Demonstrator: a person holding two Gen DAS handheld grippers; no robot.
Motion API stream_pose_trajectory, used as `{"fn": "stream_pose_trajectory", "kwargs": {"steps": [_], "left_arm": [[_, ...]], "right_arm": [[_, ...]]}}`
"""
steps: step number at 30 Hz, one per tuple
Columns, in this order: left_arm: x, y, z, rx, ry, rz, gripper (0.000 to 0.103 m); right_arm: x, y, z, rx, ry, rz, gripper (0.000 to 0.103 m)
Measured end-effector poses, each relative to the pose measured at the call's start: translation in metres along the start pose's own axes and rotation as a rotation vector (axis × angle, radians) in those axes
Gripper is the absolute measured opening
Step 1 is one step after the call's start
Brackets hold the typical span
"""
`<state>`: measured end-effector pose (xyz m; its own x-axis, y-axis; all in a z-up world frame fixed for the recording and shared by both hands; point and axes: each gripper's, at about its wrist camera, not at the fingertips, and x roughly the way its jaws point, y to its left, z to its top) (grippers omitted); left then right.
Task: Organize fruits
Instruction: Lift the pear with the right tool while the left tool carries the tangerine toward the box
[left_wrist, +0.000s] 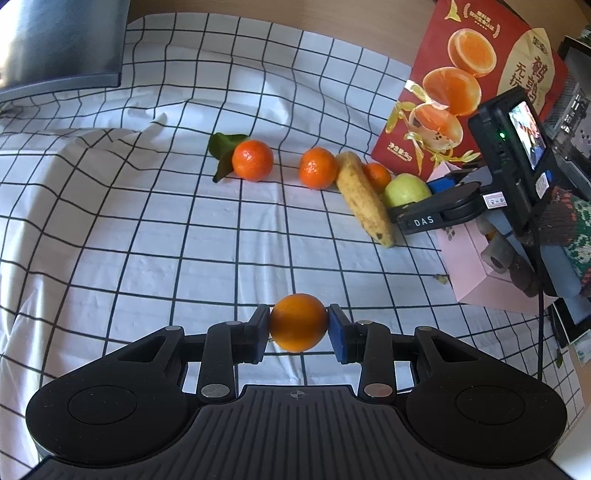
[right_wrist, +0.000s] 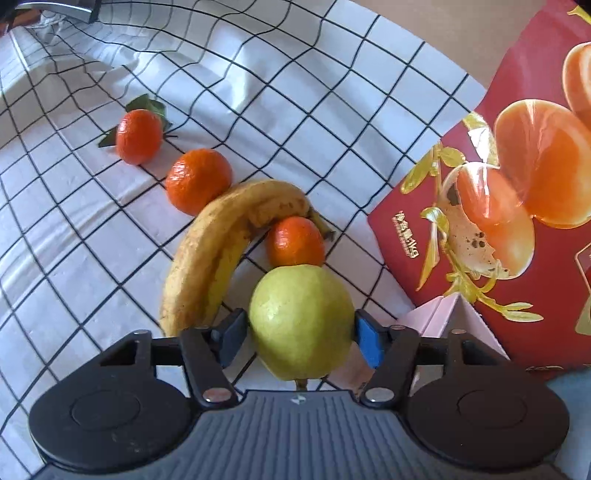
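the left gripper (left_wrist: 298, 325) is closed on a small orange (left_wrist: 298, 322), its blue pads pressed against both sides of the fruit, which hangs above the checked tablecloth (left_wrist: 147, 229) well in front of the other fruit.

the right gripper (right_wrist: 300, 338) has the green apple (right_wrist: 301, 321) between its pads; both pads appear to touch the apple's sides, so the grip looks closed on it, though whether the apple is off the cloth cannot be told. in the left wrist view this gripper (left_wrist: 397, 218) reaches in from the right to the apple (left_wrist: 406, 190).

the rest of the fruit lies loose on the cloth, not in any container. a leafy tangerine (right_wrist: 138, 136) lies farthest out, a second tangerine (right_wrist: 197, 181) near it, and a spotted banana (right_wrist: 218, 254) curves from just beside that second tangerine down toward the right gripper's left pad. a third, smaller tangerine (right_wrist: 295, 242) sits in the banana's curve, just beyond the apple and touching or almost touching it.

two containers show. a red printed box (right_wrist: 498, 206) stands tilted at the right, beside the fruit group; its inside is not visible. a pink box (left_wrist: 476, 258) sits next to it, and the right gripper's body and the person's patterned sleeve (left_wrist: 569, 225) cover its top, so its contents cannot be made out. no fruit is visible in either box.
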<state>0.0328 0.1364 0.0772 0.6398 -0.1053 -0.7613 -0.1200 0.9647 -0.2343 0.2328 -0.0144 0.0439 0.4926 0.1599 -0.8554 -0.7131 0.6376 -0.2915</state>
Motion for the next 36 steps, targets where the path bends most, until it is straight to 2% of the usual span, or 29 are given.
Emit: {"fn": "stream_pose_trajectory", "kwargs": {"steps": [5,10,15,20,28,36], "left_arm": [[0.001,-0.003,-0.001,0.010,0.003,-0.005,0.039],[0.003,-0.009,0.000,0.024,0.009,-0.017,0.039],[0.004,-0.018,0.000,0.045,0.007,-0.029,0.039],[0.005,-0.026,0.000,0.060,0.005,-0.038,0.039],[0.006,-0.045,-0.002,0.096,0.009,-0.057,0.039],[0.011,-0.062,-0.002,0.132,0.023,-0.074,0.039]], "right_arm": [[-0.015,-0.004,-0.004,0.062,-0.013,0.076,0.061],[-0.055,0.005,-0.015,0.061,-0.089,0.130,0.061],[-0.099,0.024,-0.037,0.022,-0.146,0.207,0.061],[-0.123,0.044,-0.069,-0.037,-0.146,0.266,0.061],[-0.130,0.064,-0.114,-0.064,-0.098,0.269,0.061],[-0.125,0.063,-0.137,-0.029,-0.080,0.260,0.061]]}}
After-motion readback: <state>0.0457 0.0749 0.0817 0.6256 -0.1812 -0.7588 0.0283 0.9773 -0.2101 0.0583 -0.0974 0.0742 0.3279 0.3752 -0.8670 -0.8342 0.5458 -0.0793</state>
